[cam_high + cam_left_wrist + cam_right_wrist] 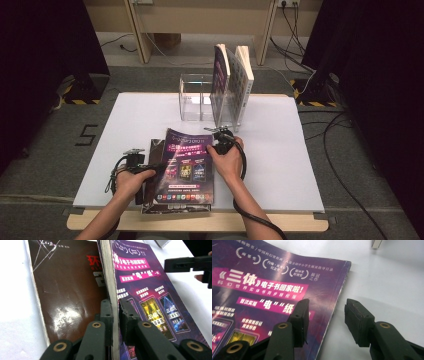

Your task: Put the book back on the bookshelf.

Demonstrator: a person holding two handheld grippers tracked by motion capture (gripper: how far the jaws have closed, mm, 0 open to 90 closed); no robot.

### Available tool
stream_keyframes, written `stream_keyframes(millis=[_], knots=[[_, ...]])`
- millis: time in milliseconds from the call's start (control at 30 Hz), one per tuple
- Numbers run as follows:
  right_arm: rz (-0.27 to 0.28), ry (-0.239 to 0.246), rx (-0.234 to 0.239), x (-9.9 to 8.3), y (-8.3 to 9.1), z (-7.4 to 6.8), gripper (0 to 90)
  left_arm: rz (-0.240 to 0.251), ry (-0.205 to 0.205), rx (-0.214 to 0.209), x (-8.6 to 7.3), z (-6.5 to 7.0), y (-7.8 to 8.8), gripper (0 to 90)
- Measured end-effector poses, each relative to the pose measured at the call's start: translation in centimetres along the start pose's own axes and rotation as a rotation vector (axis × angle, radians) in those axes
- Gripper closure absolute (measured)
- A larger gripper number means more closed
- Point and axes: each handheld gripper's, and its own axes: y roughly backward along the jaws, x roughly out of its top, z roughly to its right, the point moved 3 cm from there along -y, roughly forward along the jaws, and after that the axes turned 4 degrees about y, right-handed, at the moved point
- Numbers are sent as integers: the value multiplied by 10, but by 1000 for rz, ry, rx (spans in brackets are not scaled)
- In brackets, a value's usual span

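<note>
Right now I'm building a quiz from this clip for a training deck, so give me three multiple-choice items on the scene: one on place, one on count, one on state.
1. Where does the purple magazine lie?
A. near edge of the white table
B. inside the clear rack
C. on the floor

2. How many books stand upright in the rack?
A. none
B. two
C. five

3. How does the right gripper stand?
A. clamped on the magazine
B. jaws apart over the magazine's edge
C. holding a book

Answers: 1 A, it lies flat by the hands; 2 B, the high view shows two books; 3 B, a gap shows between the jaws.
</note>
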Motion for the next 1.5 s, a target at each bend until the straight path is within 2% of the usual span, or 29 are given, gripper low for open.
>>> stream_keyframes(millis=[100, 233, 533, 867, 1000, 1167, 1333, 1433, 1500], knots=[[-12, -7, -7, 3, -4, 2, 537, 2, 1, 4, 0, 0, -1, 811], [-24, -4, 9, 9, -11, 3, 530, 7, -4, 9, 0, 0, -2, 804], [-30, -35, 39, 11, -17, 6, 518, 5, -19, 18, -1, 0, -2, 785], [-31, -91, 53, 16, -20, 10, 521, 1, -17, 18, 0, -1, -3, 782], [-25, -97, 26, 15, -20, 7, 539, -2, -25, 20, 0, -1, -4, 780], [-20, -111, 23, 14, -19, 6, 557, -8, -31, 23, 0, -2, -4, 778], [-5, -108, 22, 15, -15, 8, 638, -14, -44, 30, 1, -1, -5, 776], [-3, -69, 3, 17, -11, 6, 666, -14, -70, 46, 0, 0, -4, 775], [4, -53, -5, 19, -8, 2, 710, -8, -62, 45, 1, 0, -5, 774]])
